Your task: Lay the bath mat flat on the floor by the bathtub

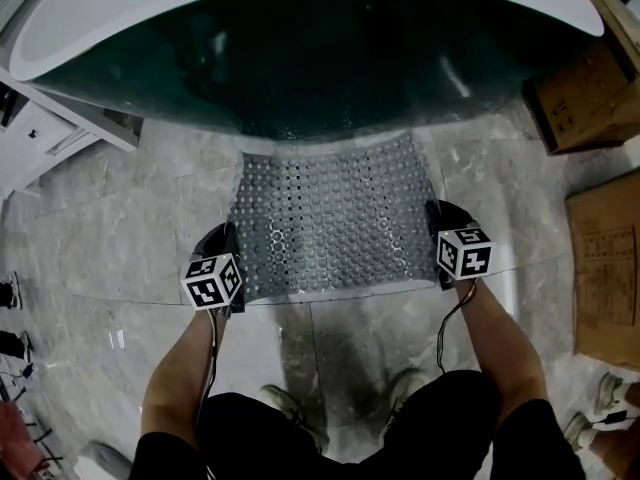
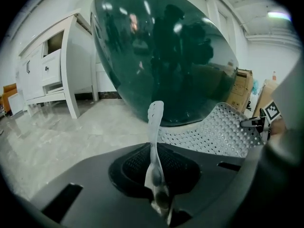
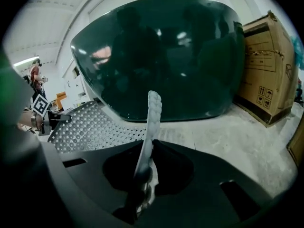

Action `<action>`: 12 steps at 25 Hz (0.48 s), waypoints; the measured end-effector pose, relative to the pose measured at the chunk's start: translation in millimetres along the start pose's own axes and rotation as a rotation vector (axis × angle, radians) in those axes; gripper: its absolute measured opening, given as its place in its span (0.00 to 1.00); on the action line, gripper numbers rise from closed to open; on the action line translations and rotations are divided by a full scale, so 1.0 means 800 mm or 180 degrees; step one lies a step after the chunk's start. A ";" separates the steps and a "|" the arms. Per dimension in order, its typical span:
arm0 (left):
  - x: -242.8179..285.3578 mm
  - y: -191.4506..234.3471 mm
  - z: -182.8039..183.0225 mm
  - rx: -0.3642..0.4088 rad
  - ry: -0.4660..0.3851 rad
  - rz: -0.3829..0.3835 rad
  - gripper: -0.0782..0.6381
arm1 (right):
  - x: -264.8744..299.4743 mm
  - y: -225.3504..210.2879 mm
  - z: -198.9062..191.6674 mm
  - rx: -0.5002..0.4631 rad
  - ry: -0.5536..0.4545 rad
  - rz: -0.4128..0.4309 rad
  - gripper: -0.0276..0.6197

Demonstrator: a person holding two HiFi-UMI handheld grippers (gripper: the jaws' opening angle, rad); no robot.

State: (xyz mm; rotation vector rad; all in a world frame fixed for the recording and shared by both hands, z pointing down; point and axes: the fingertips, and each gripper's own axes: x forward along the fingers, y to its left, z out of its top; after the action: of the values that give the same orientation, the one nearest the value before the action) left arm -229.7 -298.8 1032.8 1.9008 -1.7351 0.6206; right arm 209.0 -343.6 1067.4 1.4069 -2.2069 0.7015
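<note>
One bath mat (image 1: pixel 335 218), stretched between two tongs in front of the dark bathtub (image 1: pixel 310 58).
The left tongs (image 1: pixel 228 246) and right tongs (image 1: pixel 438 226) are each clamped on a near corner of the perforated mat, holding that edge above the pale floor (image 1: pixel 120 198). The mat's far edge reaches the tub's foot. Two cardboard boxes (image 1: pixel 580 98) stand on the right, partly cut off, their print too small to read. One white cabinet (image 1: pixel 50 128) stands on the left.

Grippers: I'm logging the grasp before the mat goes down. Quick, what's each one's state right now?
Left gripper: jaws shut on the left edge of the bath mat.
Right gripper: jaws shut on the bath mat's right edge.
</note>
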 end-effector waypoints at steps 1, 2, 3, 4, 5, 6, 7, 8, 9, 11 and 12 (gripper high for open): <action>0.001 0.001 -0.002 0.0021 0.0015 0.0012 0.15 | 0.001 -0.002 -0.001 -0.0005 0.0017 -0.0022 0.09; 0.002 0.002 -0.004 0.0042 0.0027 0.0026 0.15 | 0.002 -0.005 -0.002 -0.0005 0.0030 -0.0051 0.10; 0.003 0.003 -0.005 0.0061 0.0030 0.0050 0.17 | 0.002 -0.008 -0.003 0.0002 0.0040 -0.0082 0.11; 0.003 0.004 -0.005 0.0081 0.0019 0.0075 0.17 | 0.003 -0.011 -0.004 0.0014 0.0044 -0.0110 0.13; 0.004 0.004 -0.004 0.0100 0.0003 0.0090 0.17 | 0.003 -0.013 -0.005 0.0025 0.0042 -0.0131 0.17; 0.004 0.003 -0.003 0.0117 -0.0011 0.0088 0.17 | 0.003 -0.014 -0.005 0.0028 0.0034 -0.0143 0.16; 0.005 0.001 -0.002 0.0128 -0.0021 0.0076 0.17 | 0.003 -0.014 -0.005 0.0020 0.0027 -0.0145 0.15; 0.005 -0.002 0.000 0.0136 -0.0027 0.0059 0.17 | 0.003 -0.013 -0.005 0.0004 0.0023 -0.0139 0.15; 0.005 -0.004 0.000 0.0141 -0.0032 0.0043 0.17 | 0.003 -0.011 -0.005 -0.0014 0.0024 -0.0129 0.15; 0.005 -0.009 0.001 0.0158 -0.0039 0.0014 0.17 | 0.003 -0.006 -0.005 -0.0047 0.0031 -0.0099 0.14; 0.005 -0.012 0.002 0.0170 -0.0043 0.0004 0.17 | 0.003 -0.004 -0.005 -0.0066 0.0033 -0.0080 0.13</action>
State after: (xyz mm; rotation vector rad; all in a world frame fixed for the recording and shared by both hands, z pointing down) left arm -219.9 -302.0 1033.7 1.9445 -1.7446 0.6622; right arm 210.9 -344.0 1072.5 1.4152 -2.1785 0.6739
